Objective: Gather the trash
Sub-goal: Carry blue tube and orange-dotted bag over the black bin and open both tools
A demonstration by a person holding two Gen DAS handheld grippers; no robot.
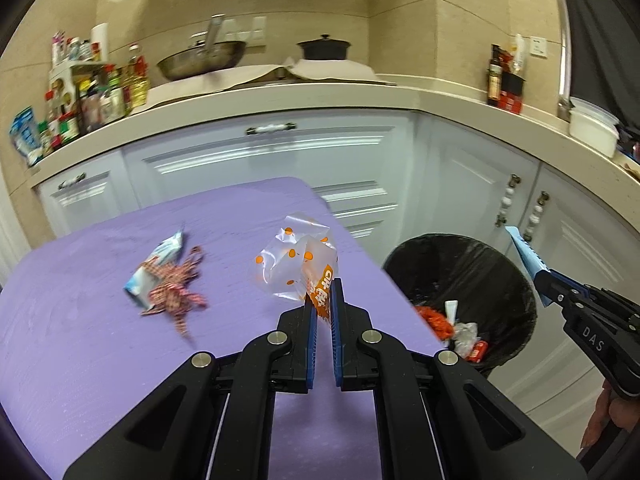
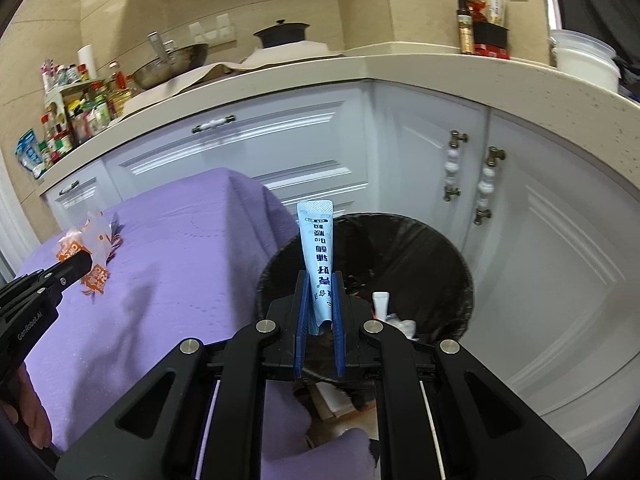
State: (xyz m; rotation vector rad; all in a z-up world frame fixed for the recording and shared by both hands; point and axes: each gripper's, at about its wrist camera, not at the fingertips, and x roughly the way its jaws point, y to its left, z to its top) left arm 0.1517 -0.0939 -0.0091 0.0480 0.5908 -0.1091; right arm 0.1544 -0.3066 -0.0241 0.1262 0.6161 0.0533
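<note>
My left gripper (image 1: 324, 292) is clamped on a crumpled clear wrapper with orange dots (image 1: 298, 268), and my right gripper (image 2: 320, 300) is pinched shut on a light blue sachet (image 2: 318, 248); neither has any spare opening. The step in hand is, in my judgement, the carry to the black-lined trash bin (image 2: 440, 248) beside the purple-covered table (image 1: 100, 340). To do it well I should bring each load fully over the bin mouth before letting go, release the right one first since it already sits at the rim, and part the fingers widely, because light film tends to cling to the pads. The sachet is long and flat; its long axis runs straight out along my fingers, sealed end pointing away toward the cabinets, open torn end between the pads. The wrapper has no clear axis; it balloons forward from the grip. A blue-and-white packet with a red checked scrap (image 1: 168, 284) lies on the table, not yet collected.
</note>
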